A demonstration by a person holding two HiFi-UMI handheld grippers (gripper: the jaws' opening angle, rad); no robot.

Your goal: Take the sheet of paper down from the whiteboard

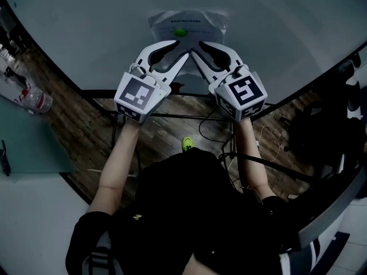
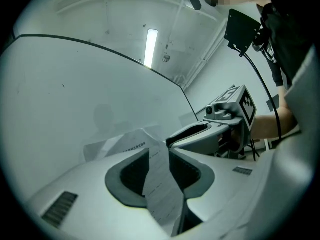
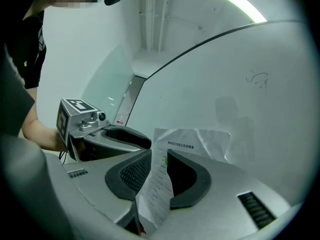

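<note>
Two grippers meet at the whiteboard, and both are slack. The left gripper and the right gripper each have the sheet of paper running through the gap between their pads. The pads stand apart and do not pinch it.

The sheet lies crumpled against the whiteboard's face, with a green magnet on its upper part. From the head view its lower part is hidden behind the two sets of jaw tips.

A clear bottle lies low off the whiteboard's left end; whether anything is in it cannot be made out.

A line of print heads the sheet and smaller lines run below it, all too small to read. A faint scribble marks the whiteboard up and to the right of the sheet; it cannot be read either.
</note>
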